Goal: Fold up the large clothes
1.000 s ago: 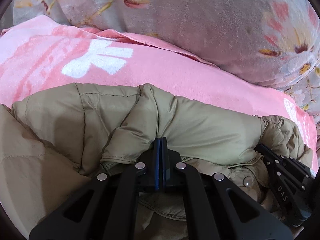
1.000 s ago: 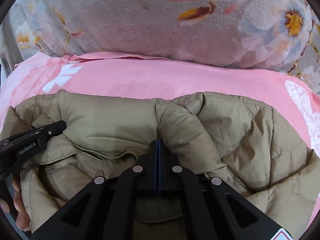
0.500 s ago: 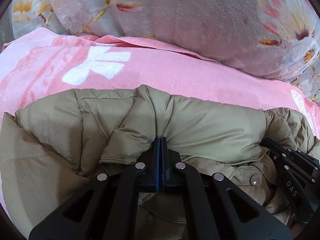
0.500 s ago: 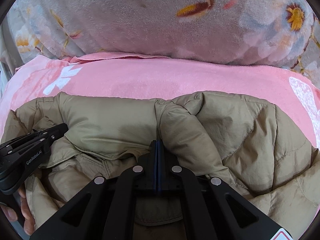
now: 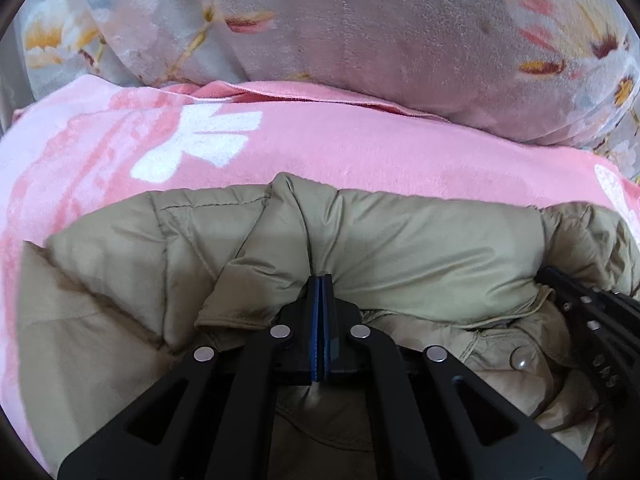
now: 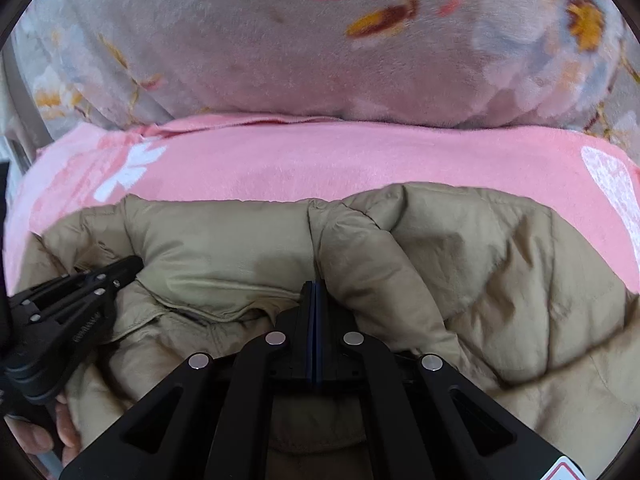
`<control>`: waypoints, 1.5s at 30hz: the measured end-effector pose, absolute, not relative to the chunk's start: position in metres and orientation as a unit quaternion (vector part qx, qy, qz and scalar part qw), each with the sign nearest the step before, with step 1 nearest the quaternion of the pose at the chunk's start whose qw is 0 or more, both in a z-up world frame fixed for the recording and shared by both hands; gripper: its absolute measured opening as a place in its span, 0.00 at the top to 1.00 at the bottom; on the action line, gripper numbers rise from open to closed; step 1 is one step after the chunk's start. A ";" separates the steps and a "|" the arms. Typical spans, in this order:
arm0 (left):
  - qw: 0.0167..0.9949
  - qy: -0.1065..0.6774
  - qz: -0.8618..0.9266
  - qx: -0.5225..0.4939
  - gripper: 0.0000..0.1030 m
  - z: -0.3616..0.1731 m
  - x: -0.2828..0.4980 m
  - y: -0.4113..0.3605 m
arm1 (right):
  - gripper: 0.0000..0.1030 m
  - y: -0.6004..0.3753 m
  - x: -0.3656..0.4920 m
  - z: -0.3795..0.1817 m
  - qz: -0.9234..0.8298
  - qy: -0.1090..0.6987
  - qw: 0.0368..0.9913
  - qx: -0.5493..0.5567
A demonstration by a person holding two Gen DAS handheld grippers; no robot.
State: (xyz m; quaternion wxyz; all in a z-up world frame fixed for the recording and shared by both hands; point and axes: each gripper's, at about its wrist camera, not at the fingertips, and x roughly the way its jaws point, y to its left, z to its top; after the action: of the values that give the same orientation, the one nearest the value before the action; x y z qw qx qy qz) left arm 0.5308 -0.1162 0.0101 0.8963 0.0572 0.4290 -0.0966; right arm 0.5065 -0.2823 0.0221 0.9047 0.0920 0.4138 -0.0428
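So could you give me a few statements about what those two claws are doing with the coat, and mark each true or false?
1. Both claws are shut on the coat. True: the left claw and the right claw each pinch a fold of it.
2. The coat is bright blue. False: it is olive-tan.
3. The coat lies on a pink blanket. True.
4. The quilt behind the blanket is plain white. False: it is grey with flowers.
5. The right claw shows at the right edge of the left view. True.
6. The coat hangs on a hanger. False: it is bunched on the blanket.
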 end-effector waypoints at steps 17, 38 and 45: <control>0.851 0.509 -0.105 -0.074 0.11 0.057 0.178 0.156 | 0.19 -0.335 -0.028 0.070 -0.112 0.401 0.879 0.232; 0.838 0.491 -0.126 -0.202 0.96 0.051 0.134 0.172 | 0.96 -0.297 -0.031 0.040 -0.070 0.348 0.860 0.366; 0.854 0.459 -0.160 -0.186 0.98 0.105 0.091 0.188 | 0.97 -0.278 -0.086 0.109 -0.055 0.298 0.907 0.293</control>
State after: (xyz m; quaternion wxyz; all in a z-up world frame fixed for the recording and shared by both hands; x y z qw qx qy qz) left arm 0.0915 0.1884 0.1055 0.8539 -0.1858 0.4592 -0.1596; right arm -0.0860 -0.2777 0.1086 0.9069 0.2926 0.2980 -0.0549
